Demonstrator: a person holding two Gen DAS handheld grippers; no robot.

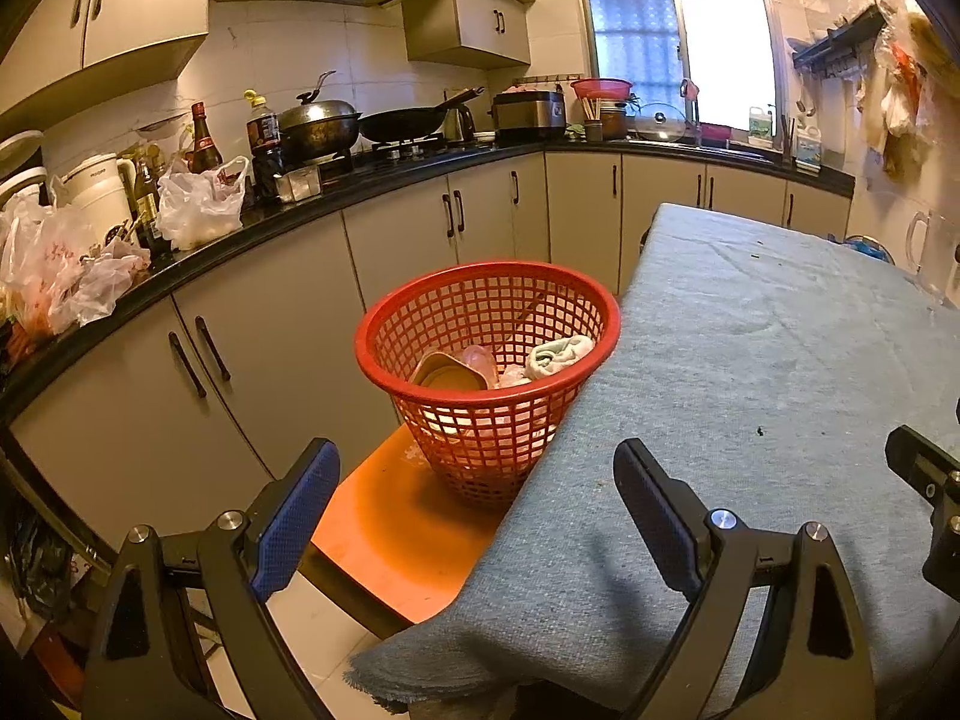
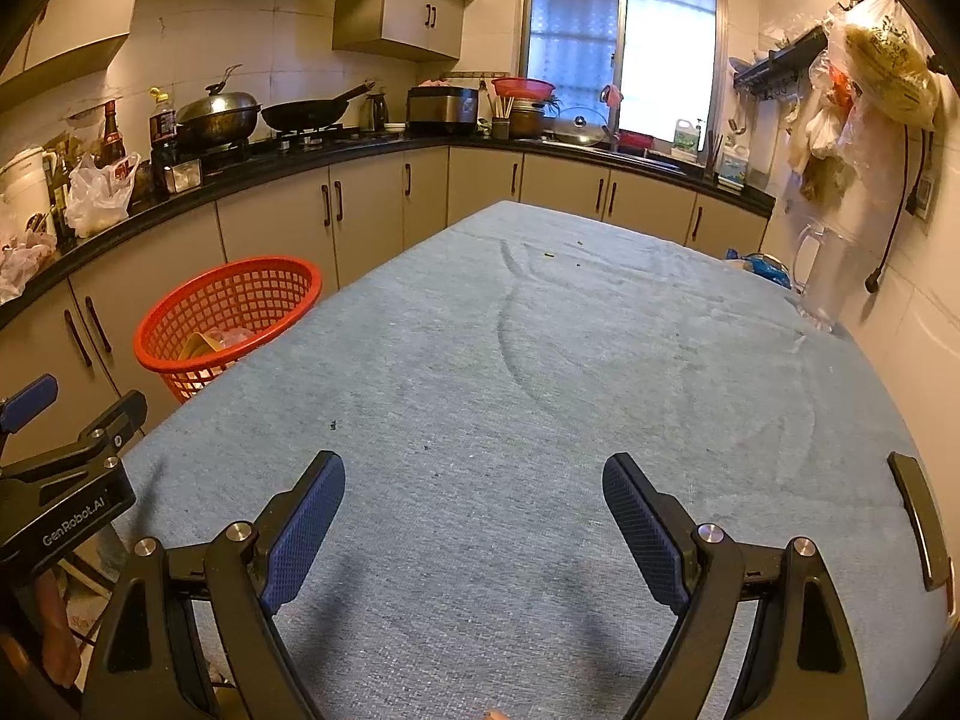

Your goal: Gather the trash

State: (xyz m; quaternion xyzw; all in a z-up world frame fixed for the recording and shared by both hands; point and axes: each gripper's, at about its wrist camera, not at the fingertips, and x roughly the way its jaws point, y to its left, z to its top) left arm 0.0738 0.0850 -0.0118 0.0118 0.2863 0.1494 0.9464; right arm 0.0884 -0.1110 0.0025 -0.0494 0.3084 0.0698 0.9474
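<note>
A red mesh basket [image 1: 486, 324] stands on an orange stool [image 1: 396, 528] beside the table's left edge. It holds a flattened tin tray [image 1: 447, 369], clear plastic [image 1: 480, 357] and a crumpled white-green wrapper [image 1: 558, 354]. My left gripper [image 1: 477, 474] is open and empty, just in front of the basket, over the table edge. My right gripper [image 2: 474, 483] is open and empty above the blue tablecloth [image 2: 540, 360]. The basket also shows in the right wrist view [image 2: 228, 306]. Small dark crumbs [image 2: 332, 423] lie on the cloth.
A clear plastic jug [image 2: 825, 276] and a blue bag [image 2: 762, 267] sit at the table's far right. A dark flat object [image 2: 918, 516] lies at the right edge. The black counter [image 1: 360, 192] carries bags, bottles, woks. Cabinets [image 1: 288, 324] stand left of the stool.
</note>
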